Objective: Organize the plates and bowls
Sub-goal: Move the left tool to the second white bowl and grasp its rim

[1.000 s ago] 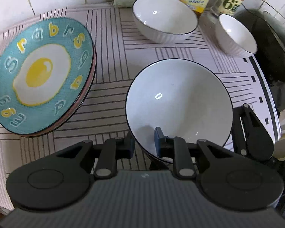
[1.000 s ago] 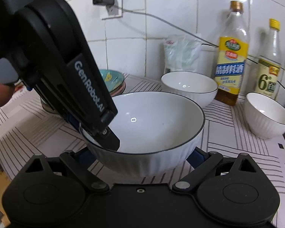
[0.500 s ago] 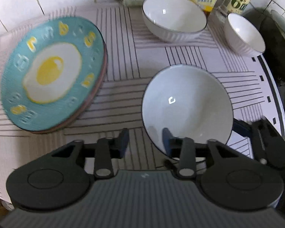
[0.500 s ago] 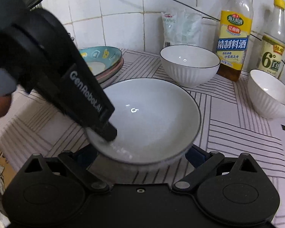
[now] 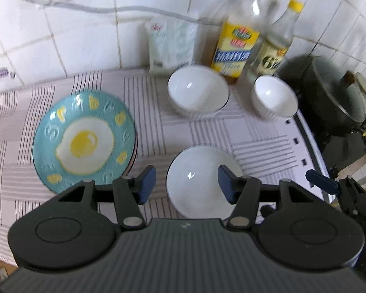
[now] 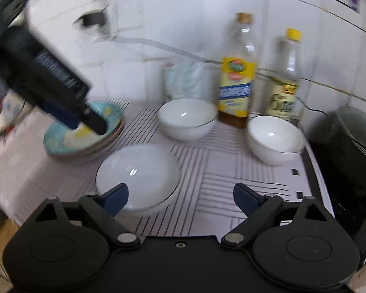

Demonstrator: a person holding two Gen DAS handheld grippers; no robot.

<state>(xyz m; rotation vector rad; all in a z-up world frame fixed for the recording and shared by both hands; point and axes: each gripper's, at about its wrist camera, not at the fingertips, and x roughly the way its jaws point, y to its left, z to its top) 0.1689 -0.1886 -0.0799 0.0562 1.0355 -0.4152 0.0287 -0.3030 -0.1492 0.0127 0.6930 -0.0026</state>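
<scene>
A wide white bowl (image 5: 197,183) (image 6: 137,175) rests on the striped cloth at the front. My left gripper (image 5: 186,183) is open and empty, raised above it. My right gripper (image 6: 180,195) is open and empty, just right of that bowl; its finger shows in the left wrist view (image 5: 322,183). A teal egg-print plate (image 5: 84,141) (image 6: 61,139) tops a plate stack at the left. A second wide white bowl (image 5: 197,91) (image 6: 186,119) and a smaller white bowl (image 5: 274,100) (image 6: 274,139) stand at the back.
Two sauce bottles (image 5: 239,39) (image 6: 284,78) and a white bag (image 5: 170,46) line the tiled wall. A dark lidded pot (image 5: 334,97) sits on the stove at the right. The counter's front edge runs close below the near bowl.
Both grippers let go of the wide bowl, opened and pulled up and back. The bowl now sits on the cloth.
</scene>
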